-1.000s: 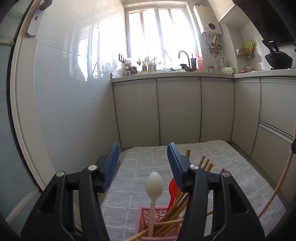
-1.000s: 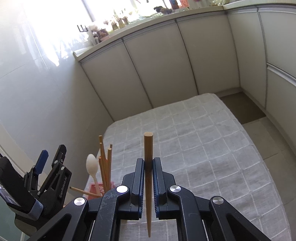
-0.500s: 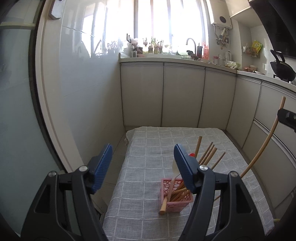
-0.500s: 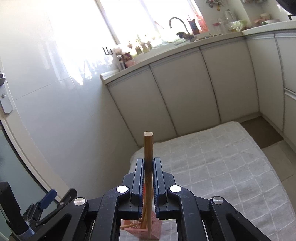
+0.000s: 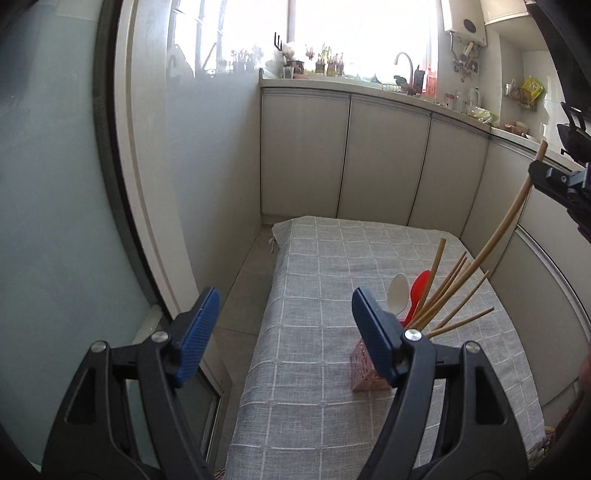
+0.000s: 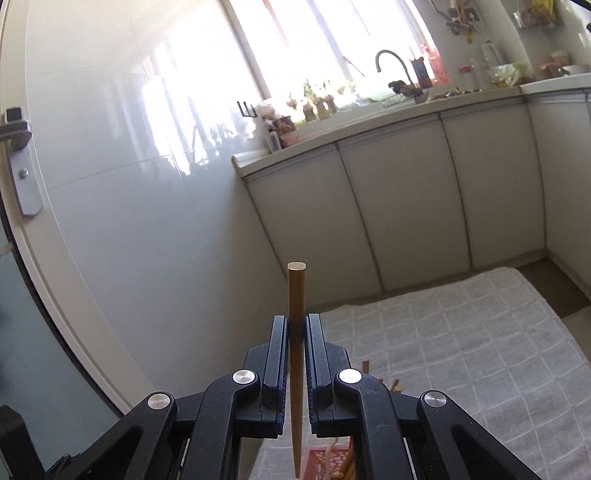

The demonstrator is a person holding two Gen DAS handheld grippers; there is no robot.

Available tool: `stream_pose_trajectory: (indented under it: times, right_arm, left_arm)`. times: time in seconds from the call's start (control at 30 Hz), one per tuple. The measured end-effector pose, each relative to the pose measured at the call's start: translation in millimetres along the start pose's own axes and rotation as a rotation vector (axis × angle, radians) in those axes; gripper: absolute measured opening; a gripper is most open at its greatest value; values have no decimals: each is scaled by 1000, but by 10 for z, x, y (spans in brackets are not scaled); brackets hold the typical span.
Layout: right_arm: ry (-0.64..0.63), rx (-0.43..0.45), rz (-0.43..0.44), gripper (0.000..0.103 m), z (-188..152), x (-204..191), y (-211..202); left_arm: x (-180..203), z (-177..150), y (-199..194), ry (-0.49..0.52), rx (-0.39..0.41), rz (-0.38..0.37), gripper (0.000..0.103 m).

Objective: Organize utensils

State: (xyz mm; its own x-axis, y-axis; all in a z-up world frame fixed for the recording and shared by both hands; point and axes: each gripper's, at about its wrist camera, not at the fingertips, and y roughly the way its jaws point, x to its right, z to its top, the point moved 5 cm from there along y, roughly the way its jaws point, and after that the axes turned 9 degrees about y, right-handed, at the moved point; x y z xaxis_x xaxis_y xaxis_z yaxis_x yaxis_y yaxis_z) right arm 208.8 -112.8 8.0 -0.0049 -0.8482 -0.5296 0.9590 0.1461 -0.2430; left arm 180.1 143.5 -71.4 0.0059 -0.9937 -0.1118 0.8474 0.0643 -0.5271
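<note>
A: Starting with the biggest thing — what carries it all?

B: A desk (image 5: 317, 369) under a grey checked cloth (image 5: 369, 258), set in a kitchen corner with pale cabinets (image 5: 384, 155) behind it and a bright window (image 5: 362, 33) over the counter.

A: And on the cloth?

B: A small pink basket (image 5: 364, 373) stands toward the right side of the desk, partly hidden behind a finger of the left tool. Wooden chopsticks (image 5: 448, 291) fan out of it, leaning right, with a white spoon (image 5: 398, 298) and a red spoon (image 5: 419, 291) upright beside them.

A: The left tool?

B: The left tool (image 5: 282, 332) hangs above the near-left part of the desk, short of the basket. Its jaws have just been opening and stand wide apart — nothing is between them.

A: The right one?

B: The right tool (image 6: 295, 345) is clamped tight on a single chopstick (image 6: 296, 295), held roughly upright. The flat butt end rises above the pads and the thin end points down toward the basket, whose pink rim shows just below. From the left view this chopstick slants up from over the basket to the tool at the right edge; I cannot tell whether its tip is inside.
</note>
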Motion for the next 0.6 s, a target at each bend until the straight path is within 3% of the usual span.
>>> stream_pose_trajectory:
  times: [0.23, 0.5, 0.57, 0.6]
  right_arm:
    - [-73, -44, -72, 7, -463, 62, 586]
    - [-75, -73, -75, 8, -660, 170, 800]
    - [-57, -85, -56, 17, -657, 181, 784]
    - [-50, -89, -48, 27, -643, 185, 761]
  left_arm:
    - [52, -78, 133, 7, -50, -22, 74]
    - [87, -103, 129, 8, -62, -25, 74]
    - [62, -110, 131, 10, -67, -26, 75]
    - [68, -109, 127, 11, -70, -27, 75]
